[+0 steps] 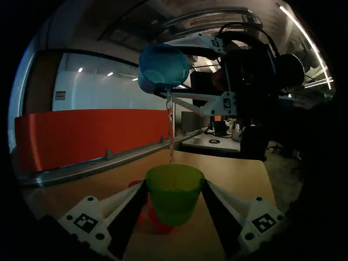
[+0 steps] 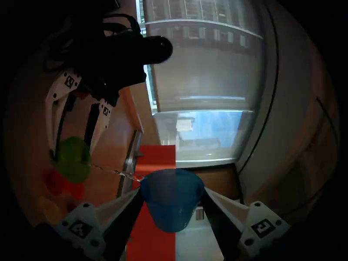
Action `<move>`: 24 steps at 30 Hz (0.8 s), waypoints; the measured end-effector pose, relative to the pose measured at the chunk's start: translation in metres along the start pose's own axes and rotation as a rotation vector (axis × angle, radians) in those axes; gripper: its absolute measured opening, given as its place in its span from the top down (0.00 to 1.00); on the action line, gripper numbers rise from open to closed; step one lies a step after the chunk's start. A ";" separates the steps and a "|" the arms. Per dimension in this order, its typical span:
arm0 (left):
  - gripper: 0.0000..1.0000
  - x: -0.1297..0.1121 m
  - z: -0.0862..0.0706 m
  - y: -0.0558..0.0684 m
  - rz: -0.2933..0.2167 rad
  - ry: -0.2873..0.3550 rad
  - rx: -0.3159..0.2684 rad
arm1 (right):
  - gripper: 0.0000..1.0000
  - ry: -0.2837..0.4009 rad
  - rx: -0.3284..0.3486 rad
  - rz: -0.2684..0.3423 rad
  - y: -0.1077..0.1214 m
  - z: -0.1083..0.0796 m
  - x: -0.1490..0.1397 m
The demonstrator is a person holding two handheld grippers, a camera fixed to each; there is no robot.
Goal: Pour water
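Pale wooden table [image 1: 235, 174], something red [image 1: 157, 227] lying on it (too blurred to name). Along the far edge, an orange divider panel [image 1: 87, 135], with a frosted glass wall [image 1: 104, 89] behind. Farther off, a second desk [image 1: 217, 145] with small clutter. Overhead, strip lights [image 1: 304, 39].

left gripper view level | right gripper view rolled sideways | shared: green cup [image 1: 174, 193]

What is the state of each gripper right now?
Left gripper: closed on the translucent green plastic cup, held upright.
Right gripper: closed on the translucent blue plastic cup, tipped, water streaming out.
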State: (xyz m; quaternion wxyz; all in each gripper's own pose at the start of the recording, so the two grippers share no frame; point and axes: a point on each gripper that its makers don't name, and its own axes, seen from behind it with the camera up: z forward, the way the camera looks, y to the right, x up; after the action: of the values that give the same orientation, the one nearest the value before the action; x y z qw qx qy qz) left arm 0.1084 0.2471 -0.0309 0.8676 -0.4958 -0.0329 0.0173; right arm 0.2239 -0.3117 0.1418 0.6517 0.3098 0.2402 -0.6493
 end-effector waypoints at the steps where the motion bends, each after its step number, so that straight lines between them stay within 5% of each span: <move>1: 0.13 0.000 0.000 0.000 0.001 0.000 0.000 | 0.09 -0.001 0.000 -0.005 0.000 0.001 0.000; 24: 0.13 0.000 0.000 -0.002 -0.003 0.006 0.005 | 0.09 -0.005 0.004 -0.123 0.003 -0.002 0.003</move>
State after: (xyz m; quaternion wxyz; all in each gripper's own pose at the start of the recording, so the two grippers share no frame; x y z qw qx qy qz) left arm 0.1081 0.2462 -0.0290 0.8690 -0.4936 -0.0311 0.0148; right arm 0.2275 -0.3125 0.1389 0.6105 0.2944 0.2558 -0.6894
